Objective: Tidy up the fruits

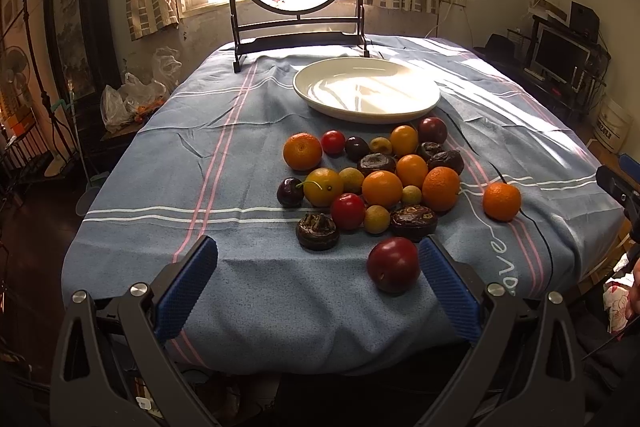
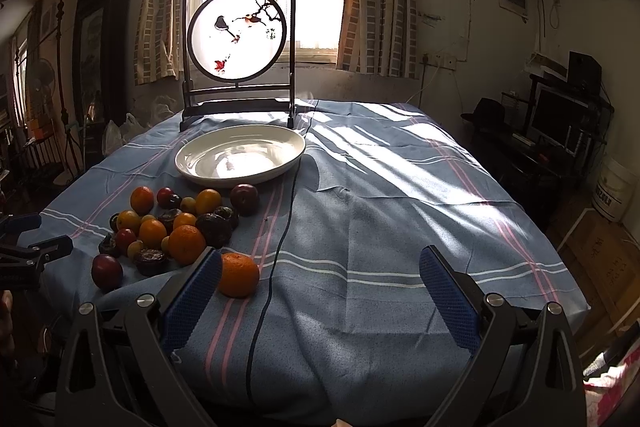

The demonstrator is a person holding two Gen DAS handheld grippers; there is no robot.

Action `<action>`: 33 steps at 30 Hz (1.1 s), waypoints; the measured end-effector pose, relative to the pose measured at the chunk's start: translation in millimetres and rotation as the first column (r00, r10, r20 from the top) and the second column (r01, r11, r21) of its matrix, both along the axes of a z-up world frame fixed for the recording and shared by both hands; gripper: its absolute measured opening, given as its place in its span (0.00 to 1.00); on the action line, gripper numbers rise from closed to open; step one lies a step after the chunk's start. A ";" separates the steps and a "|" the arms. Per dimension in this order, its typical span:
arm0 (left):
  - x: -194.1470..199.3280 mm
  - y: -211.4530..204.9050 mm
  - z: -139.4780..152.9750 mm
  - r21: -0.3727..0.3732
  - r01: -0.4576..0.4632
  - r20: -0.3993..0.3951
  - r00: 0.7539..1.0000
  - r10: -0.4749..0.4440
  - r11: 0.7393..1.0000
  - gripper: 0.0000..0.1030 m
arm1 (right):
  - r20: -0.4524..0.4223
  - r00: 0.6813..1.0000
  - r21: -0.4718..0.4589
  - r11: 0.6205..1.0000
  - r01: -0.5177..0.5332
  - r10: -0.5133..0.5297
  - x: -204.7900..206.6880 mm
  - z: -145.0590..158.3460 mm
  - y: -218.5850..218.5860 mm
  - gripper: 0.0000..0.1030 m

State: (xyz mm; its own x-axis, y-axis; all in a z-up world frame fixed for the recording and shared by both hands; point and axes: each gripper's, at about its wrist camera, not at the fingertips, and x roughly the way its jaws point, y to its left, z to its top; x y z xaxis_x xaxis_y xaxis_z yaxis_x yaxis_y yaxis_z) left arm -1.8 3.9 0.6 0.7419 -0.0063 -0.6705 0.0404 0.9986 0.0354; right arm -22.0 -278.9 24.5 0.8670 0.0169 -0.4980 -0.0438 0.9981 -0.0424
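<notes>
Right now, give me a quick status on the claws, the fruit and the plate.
Left claw open, right claw open, both empty. Fruit pile on the tablecloth, none on the plate. Black cable trails across the cloth beside the pile.

- Tablecloth point(image 1: 280, 267): white script "love", just beyond the left gripper's point(image 1: 318, 259) right finger.
- White bucket point(image 2: 614, 193), far right: dark lettering, unreadable.

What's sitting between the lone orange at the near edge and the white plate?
In the right wrist view, only blue striped tablecloth and a thin black cable lie between the lone orange and the white plate; the fruit pile sits left of that line.
</notes>
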 end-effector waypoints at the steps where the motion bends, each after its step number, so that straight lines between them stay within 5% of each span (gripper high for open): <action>1: -0.1 -0.2 0.1 0.000 0.001 0.000 1.000 -0.001 1.000 0.96 | 0.000 1.000 -0.001 1.000 0.000 0.000 -0.1 0.0 0.0 0.96; 33: -1.0 0.6 0.2 0.000 -0.001 0.000 1.000 0.001 1.000 0.96 | -0.003 1.000 0.001 1.000 -0.005 0.005 -2.2 -2.7 1.0 0.96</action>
State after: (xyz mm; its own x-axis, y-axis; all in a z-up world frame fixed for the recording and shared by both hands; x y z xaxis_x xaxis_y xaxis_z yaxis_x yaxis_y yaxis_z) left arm -2.9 4.5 0.9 0.7419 -0.0054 -0.6705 0.0391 0.9986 0.0352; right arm -24.2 -277.9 21.8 0.8654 0.0216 -0.5005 -0.0489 0.9979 -0.0414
